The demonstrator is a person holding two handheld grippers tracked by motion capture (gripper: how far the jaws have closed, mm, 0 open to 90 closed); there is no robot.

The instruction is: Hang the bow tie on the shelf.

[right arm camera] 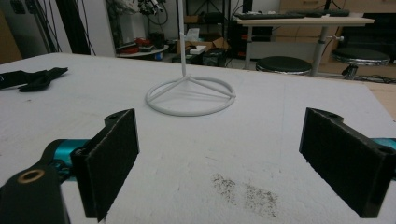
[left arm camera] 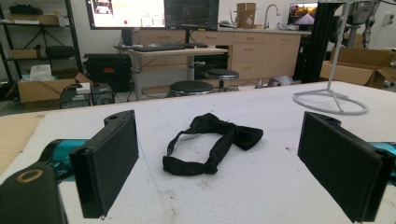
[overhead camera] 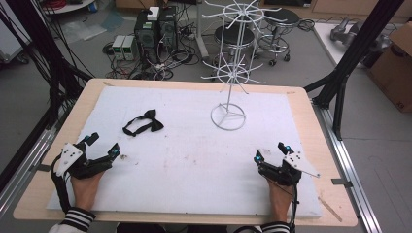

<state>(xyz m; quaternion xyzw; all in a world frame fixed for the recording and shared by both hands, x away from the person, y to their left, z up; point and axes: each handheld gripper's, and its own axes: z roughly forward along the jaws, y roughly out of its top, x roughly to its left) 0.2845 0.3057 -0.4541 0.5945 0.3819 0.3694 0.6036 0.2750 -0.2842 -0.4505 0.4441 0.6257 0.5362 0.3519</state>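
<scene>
The black bow tie [overhead camera: 143, 123] lay flat on the white pad of the tabletop [overhead camera: 194, 160], toward the back on the person's left side. Its thin strap made a loop beside the bow. The white wire stand [overhead camera: 228, 73] stood well apart from it, farther to the right, with bare hooks up high.

The left tongs [overhead camera: 101, 145] rested near the front edge, spread wide, with nothing between them. In the left gripper view the bow tie [left arm camera: 212, 142] sat straight ahead of them. The right tongs [overhead camera: 270, 151] were spread wide too and held nothing. They faced the round foot of the stand [right arm camera: 190, 95].

The job looked like picking up the bow tie, maybe to hang it on the stand. A few things could have gone wrong. The tie was soft and floppy, so the tongs could have pinched only the thin strap, and then the bow would dangle and swing. The tongs could have pushed down too flat and just slid the tie along the pad. The stand looked light and tall, so a bump from a hand or a trailing cable could have tipped it over.
</scene>
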